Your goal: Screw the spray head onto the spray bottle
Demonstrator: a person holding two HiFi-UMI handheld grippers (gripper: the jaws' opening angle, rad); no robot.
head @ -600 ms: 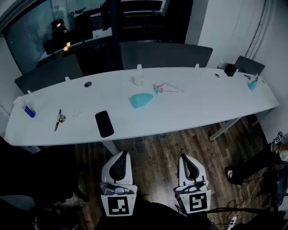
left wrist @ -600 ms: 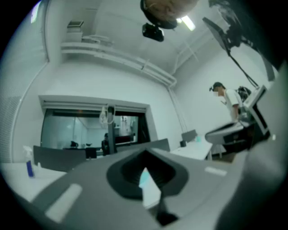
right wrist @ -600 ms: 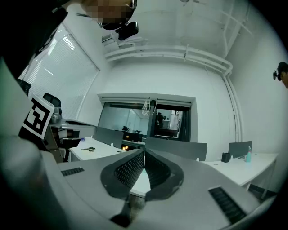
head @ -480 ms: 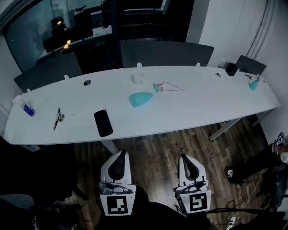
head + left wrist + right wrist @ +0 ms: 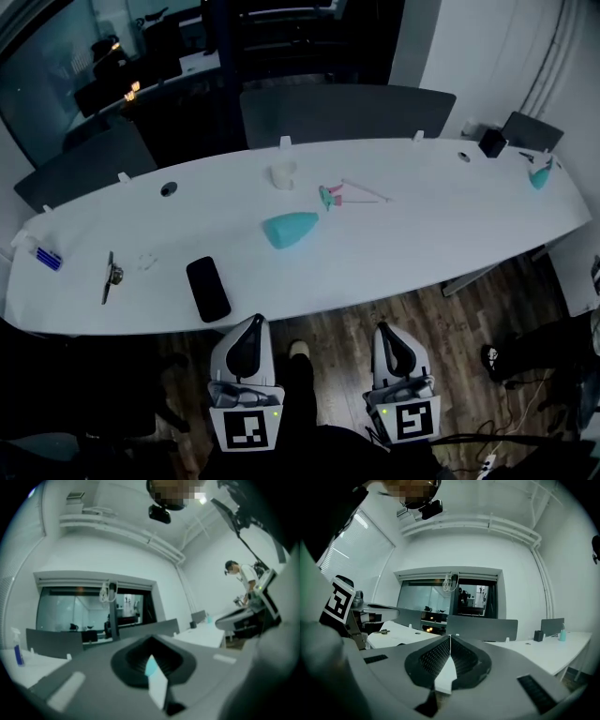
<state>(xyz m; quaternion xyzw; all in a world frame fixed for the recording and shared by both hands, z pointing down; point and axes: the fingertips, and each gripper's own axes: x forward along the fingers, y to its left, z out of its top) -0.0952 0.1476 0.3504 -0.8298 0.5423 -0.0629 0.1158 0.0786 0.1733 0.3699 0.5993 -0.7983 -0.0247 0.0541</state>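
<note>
A teal spray bottle (image 5: 290,228) lies on its side near the middle of the long white table (image 5: 422,244). The spray head (image 5: 331,194), teal with a thin tube (image 5: 367,195) pointing right, lies just beyond it, apart from the bottle. My left gripper (image 5: 249,331) and right gripper (image 5: 392,337) hang side by side below the table's near edge, over the wooden floor, both shut with nothing between the jaws. In the left gripper view the jaws (image 5: 150,660) meet; in the right gripper view the jaws (image 5: 449,646) meet too.
A black phone (image 5: 207,288) lies at front left, a metal tool (image 5: 109,277) and a blue-capped bottle (image 5: 39,253) farther left. A small white cup (image 5: 283,175) stands behind the bottle. Another teal bottle (image 5: 539,175) and a black box (image 5: 490,142) sit at far right. Grey chairs (image 5: 347,114) line the far side.
The head view has shifted, so the table sits lower and nearer to the grippers. The grippers keep their place in the picture and stay shut.
</note>
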